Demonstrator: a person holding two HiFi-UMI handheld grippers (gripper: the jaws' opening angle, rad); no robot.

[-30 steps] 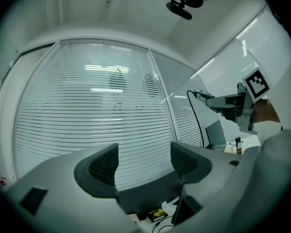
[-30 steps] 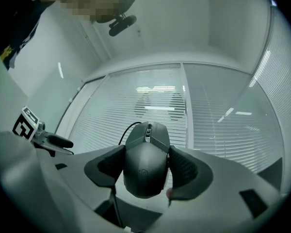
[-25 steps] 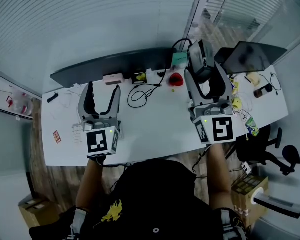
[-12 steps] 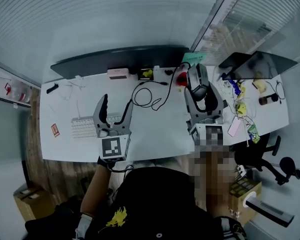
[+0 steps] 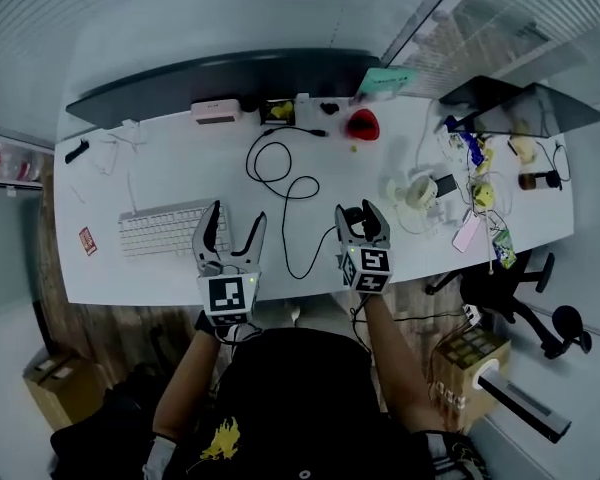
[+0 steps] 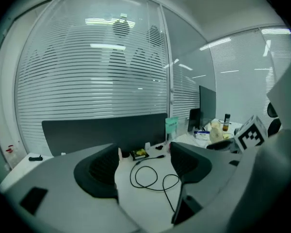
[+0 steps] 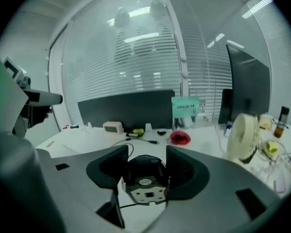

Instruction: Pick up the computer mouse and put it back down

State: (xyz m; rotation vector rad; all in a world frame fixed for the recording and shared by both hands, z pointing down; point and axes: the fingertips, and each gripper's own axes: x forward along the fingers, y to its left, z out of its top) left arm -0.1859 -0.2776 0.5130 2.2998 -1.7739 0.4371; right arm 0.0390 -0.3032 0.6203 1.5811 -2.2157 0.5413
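The black computer mouse [image 7: 144, 178] sits between the pads of my right gripper [image 7: 144, 166], tipped so its underside faces the camera; both pads touch it and the jaws are closing. In the head view my right gripper [image 5: 360, 211] is low over the white desk [image 5: 180, 168] near the front edge, with the mouse [image 5: 357, 218] in it and its cable [image 5: 280, 173] looping away behind. To its left, my left gripper [image 5: 236, 215] stands open beside the keyboard [image 5: 160, 230]. Nothing lies between the jaws of the left gripper [image 6: 144, 161].
A small white fan [image 5: 417, 190], a phone and clutter lie right of the mouse. At the back stand a red object [image 5: 362, 123], a pink box [image 5: 216, 111] and a dark partition [image 5: 220, 73]. An office chair [image 5: 525, 278] is at the right.
Both grippers have come down towards the desk. The right one dropped furthest, bringing the mouse from high over the back of the desk to near the front edge.
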